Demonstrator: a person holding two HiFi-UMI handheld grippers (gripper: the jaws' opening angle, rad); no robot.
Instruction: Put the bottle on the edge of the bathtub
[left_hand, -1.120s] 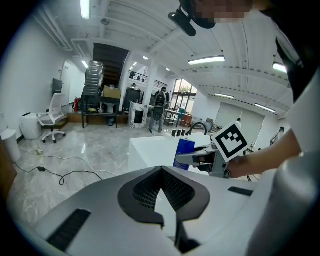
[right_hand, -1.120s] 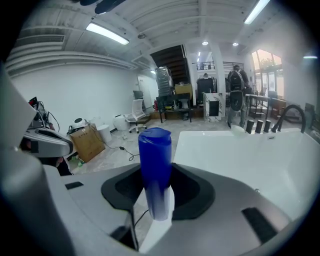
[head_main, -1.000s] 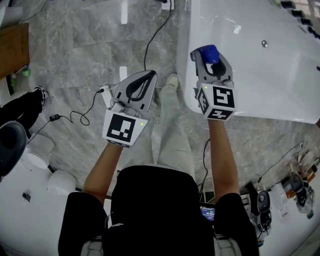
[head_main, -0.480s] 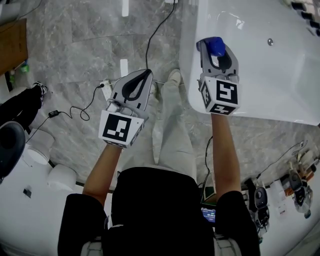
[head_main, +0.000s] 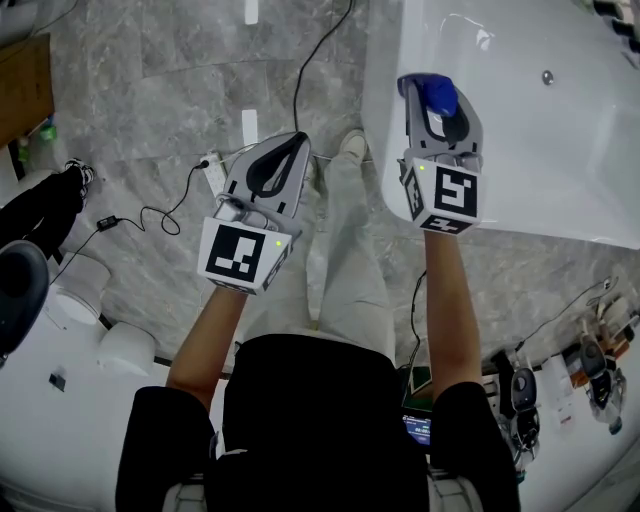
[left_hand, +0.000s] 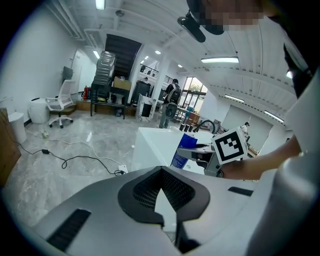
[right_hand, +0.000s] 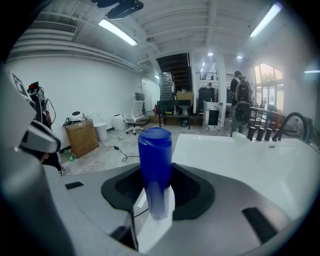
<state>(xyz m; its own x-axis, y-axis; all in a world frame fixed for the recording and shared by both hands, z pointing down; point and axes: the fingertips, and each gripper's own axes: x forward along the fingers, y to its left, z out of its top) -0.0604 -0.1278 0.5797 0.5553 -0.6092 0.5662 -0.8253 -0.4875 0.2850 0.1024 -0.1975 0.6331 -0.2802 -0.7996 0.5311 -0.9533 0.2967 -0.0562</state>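
A blue bottle stands upright between the jaws of my right gripper, which is shut on it. It hangs over the near left corner of the white bathtub, just inside the rim. In the right gripper view the bottle rises in front of the tub's flat white edge. My left gripper is shut and holds nothing, over the floor to the left of the tub. The left gripper view shows the bottle and the tub ahead to the right.
Black cables and a white power strip lie on the grey marble floor. The person's leg and shoe stand between the grippers. A dark tap sits at the tub's far side. A cardboard box stands at the left.
Both grippers have sunk a little. The right one still holds the bottle, now slightly further over the tub's corner.
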